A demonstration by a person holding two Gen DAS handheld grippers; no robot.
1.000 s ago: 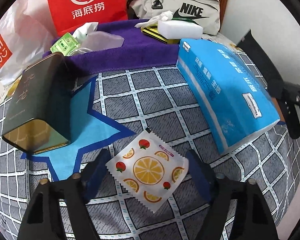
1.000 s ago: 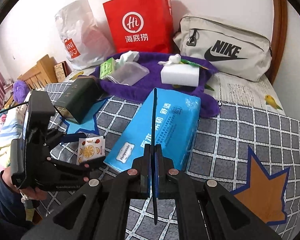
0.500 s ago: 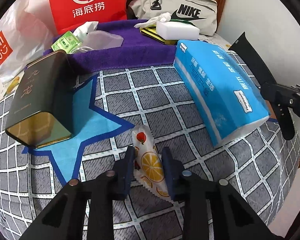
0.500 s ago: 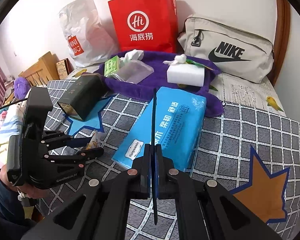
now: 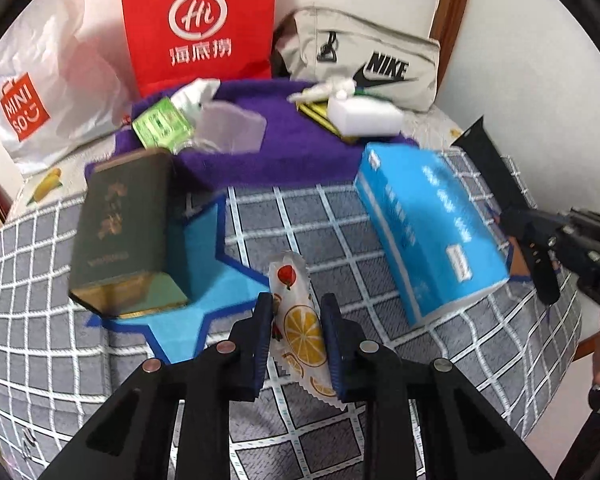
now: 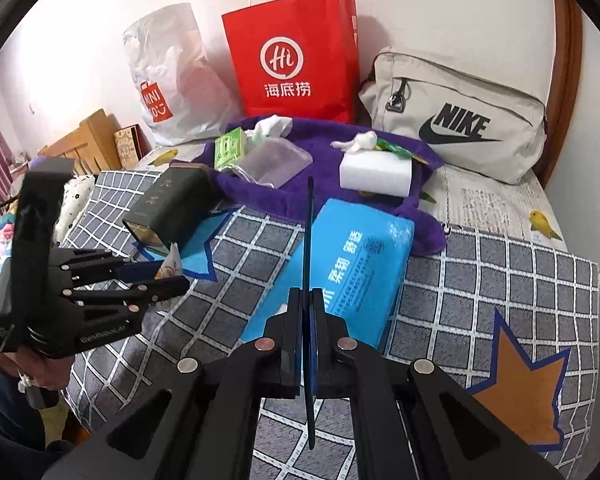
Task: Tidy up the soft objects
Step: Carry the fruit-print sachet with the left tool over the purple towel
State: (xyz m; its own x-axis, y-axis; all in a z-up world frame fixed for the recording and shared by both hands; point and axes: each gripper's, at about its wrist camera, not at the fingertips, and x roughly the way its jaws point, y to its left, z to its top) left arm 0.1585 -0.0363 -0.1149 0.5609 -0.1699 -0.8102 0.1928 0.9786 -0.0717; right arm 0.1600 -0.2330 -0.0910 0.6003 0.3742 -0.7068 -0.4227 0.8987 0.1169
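Note:
My left gripper (image 5: 296,300) is shut on a fruit-print wipe packet (image 5: 302,328), squeezed upright between its blue pads and lifted just off the checked bedspread (image 5: 260,216). In the right wrist view the same left gripper (image 6: 176,272) holds the packet (image 6: 172,258) at the left. My right gripper (image 6: 309,292) is shut on a thin dark sheet (image 6: 309,220), seen edge-on, above a blue tissue pack (image 6: 352,264). A purple towel (image 5: 300,152) at the back carries a white sponge block (image 5: 364,118), a green packet (image 5: 160,126) and a clear pouch (image 5: 236,128).
A dark green tin (image 5: 120,232) lies on its side left of the packet. Behind the towel stand a red paper bag (image 5: 200,24), a white plastic bag (image 5: 40,92) and a beige Nike bag (image 5: 364,60). The right gripper (image 5: 540,256) hangs past the tissue pack (image 5: 428,232).
The left jaws closed on the packet, which lay flat and now stands on edge between the pads. The left gripper then rose a little with it. The right gripper stayed still.

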